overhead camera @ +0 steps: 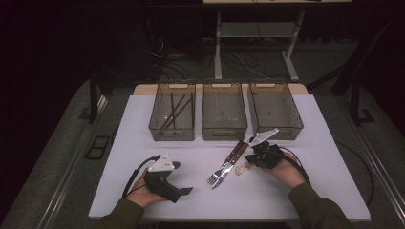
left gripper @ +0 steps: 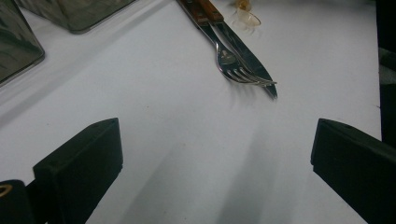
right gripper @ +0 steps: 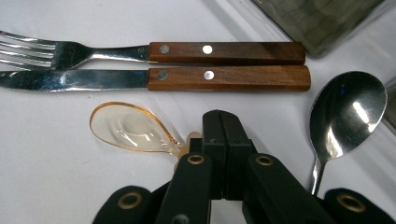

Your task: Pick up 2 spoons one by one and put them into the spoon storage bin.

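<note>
A fork [overhead camera: 213, 179] and a knife [overhead camera: 225, 172] with wooden handles lie side by side mid-table. A small clear amber plastic spoon [overhead camera: 241, 169] rests just right of them. My right gripper [overhead camera: 250, 161] points at it; in the right gripper view its jaws [right gripper: 223, 127] are shut together, and the amber spoon [right gripper: 128, 131] has its handle end against the left jaw's side. A metal spoon [right gripper: 345, 112] lies to the right there, below the fork [right gripper: 70, 53] and knife [right gripper: 93, 79]. My left gripper [overhead camera: 184, 177] rests near the front, open and holding nothing [left gripper: 217, 168], aimed at the fork [left gripper: 233, 67].
Three grey see-through bins stand in a row at the back: the left bin [overhead camera: 173, 136] holds dark chopsticks [overhead camera: 174, 109], and the middle bin [overhead camera: 224, 135] and right bin [overhead camera: 282, 132] look bare. Cables trail from both grippers. The white table [overhead camera: 133, 124] drops off at the front, close to the hands.
</note>
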Available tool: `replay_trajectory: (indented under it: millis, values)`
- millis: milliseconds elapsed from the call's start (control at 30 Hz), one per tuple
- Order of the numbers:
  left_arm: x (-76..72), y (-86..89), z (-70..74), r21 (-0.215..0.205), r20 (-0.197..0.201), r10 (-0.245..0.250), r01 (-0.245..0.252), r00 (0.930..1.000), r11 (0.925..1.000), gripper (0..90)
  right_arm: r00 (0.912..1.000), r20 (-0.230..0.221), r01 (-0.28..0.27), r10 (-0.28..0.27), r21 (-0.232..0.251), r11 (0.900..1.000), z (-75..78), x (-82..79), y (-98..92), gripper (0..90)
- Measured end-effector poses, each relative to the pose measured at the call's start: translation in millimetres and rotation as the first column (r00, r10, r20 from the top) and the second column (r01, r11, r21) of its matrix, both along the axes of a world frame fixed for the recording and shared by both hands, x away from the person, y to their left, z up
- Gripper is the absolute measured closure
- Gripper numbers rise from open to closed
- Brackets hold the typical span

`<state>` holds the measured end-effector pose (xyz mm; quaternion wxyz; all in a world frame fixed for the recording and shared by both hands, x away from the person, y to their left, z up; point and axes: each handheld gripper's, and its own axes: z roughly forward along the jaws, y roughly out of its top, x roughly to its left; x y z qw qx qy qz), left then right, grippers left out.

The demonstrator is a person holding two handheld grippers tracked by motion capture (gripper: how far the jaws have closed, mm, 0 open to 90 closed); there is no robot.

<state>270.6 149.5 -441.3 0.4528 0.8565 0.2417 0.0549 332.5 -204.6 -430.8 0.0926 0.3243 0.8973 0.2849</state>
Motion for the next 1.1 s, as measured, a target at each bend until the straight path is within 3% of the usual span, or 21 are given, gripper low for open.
replay_trajectory:
  millis: [733,800,1000,1100]
  values:
    - [-0.1,0.4,0.4,-0.002,0.001,0.0,0.0,1.0,1.0,1.1,0.9984,-0.029,0.047,-0.048,-0.033,0.998,0.7,-5.2,-12.1,89.7]
    - [-0.2,0.0,0.2,-0.002,0.0,0.0,0.0,1.0,1.0,1.1,0.9989,-0.021,0.041,-0.042,-0.021,0.999,-1.7,-4.0,-14.8,89.2]
    - [0.0,0.4,0.5,-0.003,0.002,0.0,0.0,1.0,1.0,1.1,0.9985,-0.027,0.05,-0.048,0.093,0.994,0.5,1.9,-30.5,73.8]
    - [0.0,0.4,0.5,-0.003,0.002,-0.001,0.001,1.0,1.0,1.1,0.9998,-0.018,0.0,0.003,0.14,0.99,4.0,2.0,-33.9,66.0]
